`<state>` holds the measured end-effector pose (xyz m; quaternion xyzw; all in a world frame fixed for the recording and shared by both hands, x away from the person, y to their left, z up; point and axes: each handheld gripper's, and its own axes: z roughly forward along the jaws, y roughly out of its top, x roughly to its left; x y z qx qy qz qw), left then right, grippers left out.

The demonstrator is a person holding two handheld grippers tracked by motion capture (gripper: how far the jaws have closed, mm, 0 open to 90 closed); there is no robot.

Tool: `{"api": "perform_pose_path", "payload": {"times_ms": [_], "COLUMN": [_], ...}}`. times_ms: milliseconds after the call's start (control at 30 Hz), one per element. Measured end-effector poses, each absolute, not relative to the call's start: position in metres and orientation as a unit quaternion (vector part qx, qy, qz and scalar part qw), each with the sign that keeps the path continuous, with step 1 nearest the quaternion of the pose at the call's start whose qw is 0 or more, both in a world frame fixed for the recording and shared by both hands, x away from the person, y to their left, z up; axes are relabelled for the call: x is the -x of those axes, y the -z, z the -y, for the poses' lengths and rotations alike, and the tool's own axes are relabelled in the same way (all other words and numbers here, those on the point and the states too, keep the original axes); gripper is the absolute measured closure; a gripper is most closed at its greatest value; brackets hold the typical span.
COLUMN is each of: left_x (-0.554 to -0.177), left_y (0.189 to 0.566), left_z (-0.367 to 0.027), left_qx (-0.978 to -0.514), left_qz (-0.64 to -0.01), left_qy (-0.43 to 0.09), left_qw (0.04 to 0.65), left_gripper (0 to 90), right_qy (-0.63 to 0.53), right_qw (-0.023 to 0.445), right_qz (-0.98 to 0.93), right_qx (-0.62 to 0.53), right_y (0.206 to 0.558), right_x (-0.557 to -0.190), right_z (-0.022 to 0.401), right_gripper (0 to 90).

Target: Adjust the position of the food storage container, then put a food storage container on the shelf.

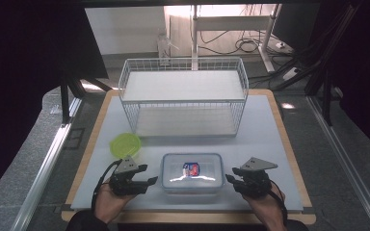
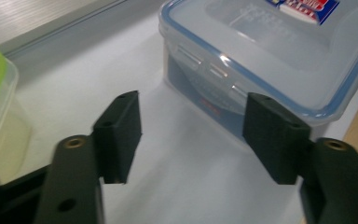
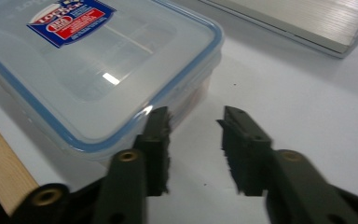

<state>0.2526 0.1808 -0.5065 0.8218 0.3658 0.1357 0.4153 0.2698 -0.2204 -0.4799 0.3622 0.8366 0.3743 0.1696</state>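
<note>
Clear plastic food container (image 1: 191, 173), its blue-sealed lid on and a red-and-blue label on top, sits on the white bench (image 1: 270, 130) near the front edge, squarely between my two grippers. My left gripper (image 1: 150, 182) rests just beside the container's left end; in the left gripper view its jaws stand spread with bare bench between them, and the container's (image 2: 261, 60) corner sits just past the right-hand pad, though I cannot tell whether that pad touches it. My right gripper (image 1: 230, 179) lies just beside the container's right end; in the right gripper view its jaws are parted with nothing pinched between them, and one finger (image 3: 156, 149) sits right against the container's (image 3: 98, 70) rounded corner while the other stands clear over the bench. A smaller round tub with a lime-green lid (image 1: 125, 144) stands on the bench behind my left gripper, apart from the container. Farther back, a white two-tier wire rack (image 1: 183, 96) occupies the far half of the bench.
</note>
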Motion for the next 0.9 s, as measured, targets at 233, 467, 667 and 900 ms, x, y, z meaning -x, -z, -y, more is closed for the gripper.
{"api": "perform_pose_path", "payload": {"times_ms": [233,467,667,900], "left_x": [-0.248,-0.248,-0.249,-0.25], "left_y": [0.509,0.514,0.516,0.516], "left_z": [-0.182,-0.183,-0.185,-0.188], "left_qx": [-0.822,-0.827,-0.827,-0.823], "left_qz": [-0.355,-0.358,-0.359,-0.345], "left_qy": [-0.15,-0.136,-0.138,-0.148], "left_qw": [0.419,0.411,0.411,0.425], "left_gripper": [20.2,7.6,4.8,1.5], "right_qy": [-0.387,-0.401,-0.387,-0.397], "right_qw": [0.172,0.164,0.162,0.156], "right_qz": [-0.83,-0.827,-0.832,-0.827], "right_qx": [-0.364,-0.358,-0.363,-0.366], "right_y": [0.482,0.487,0.493,0.491], "right_x": [-0.273,-0.277,-0.28,-0.28], "right_z": [0.227,0.232,0.234,0.239], "right_gripper": [30.4,13.8,8.0,6.8]}}
